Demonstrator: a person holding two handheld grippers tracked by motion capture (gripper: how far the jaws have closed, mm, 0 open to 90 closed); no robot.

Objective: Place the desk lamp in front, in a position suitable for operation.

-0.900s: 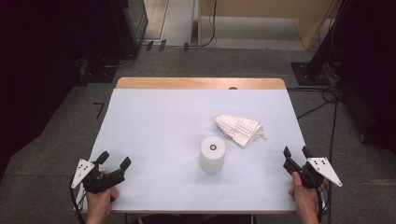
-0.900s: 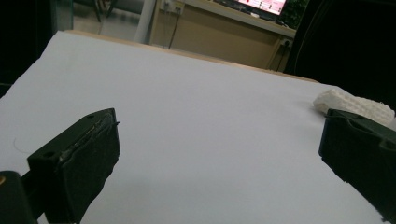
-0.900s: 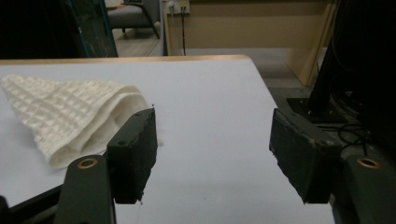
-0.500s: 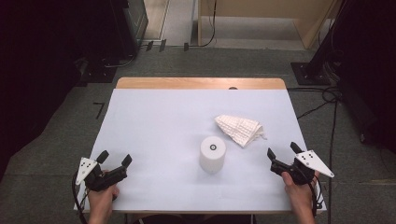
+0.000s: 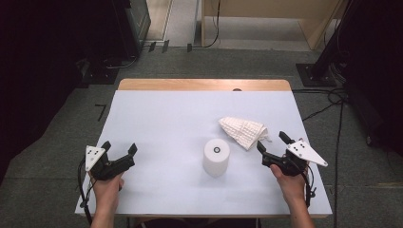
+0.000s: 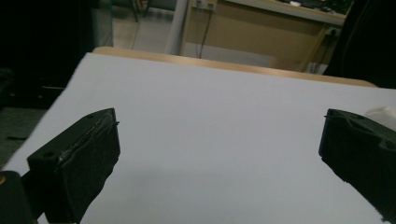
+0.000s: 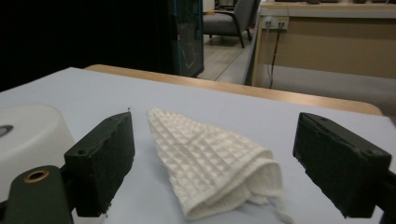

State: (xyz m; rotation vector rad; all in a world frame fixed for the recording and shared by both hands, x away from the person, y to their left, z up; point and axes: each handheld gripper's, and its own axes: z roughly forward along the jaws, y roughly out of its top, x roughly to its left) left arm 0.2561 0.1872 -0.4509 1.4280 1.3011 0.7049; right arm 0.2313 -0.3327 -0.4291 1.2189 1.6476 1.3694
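White table holds one folded cloth and one white roll. Right gripper, spread wide, sits just before the cloth. Left gripper, spread too, is far from both.

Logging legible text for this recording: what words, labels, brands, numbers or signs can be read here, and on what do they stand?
None can be read.
White cloth: plain waffle weave, no tag seen.
White roll: no print; a dark ring on top.
Left gripper and right gripper: plain plates, small holes, no lettering.
Table: unmarked.
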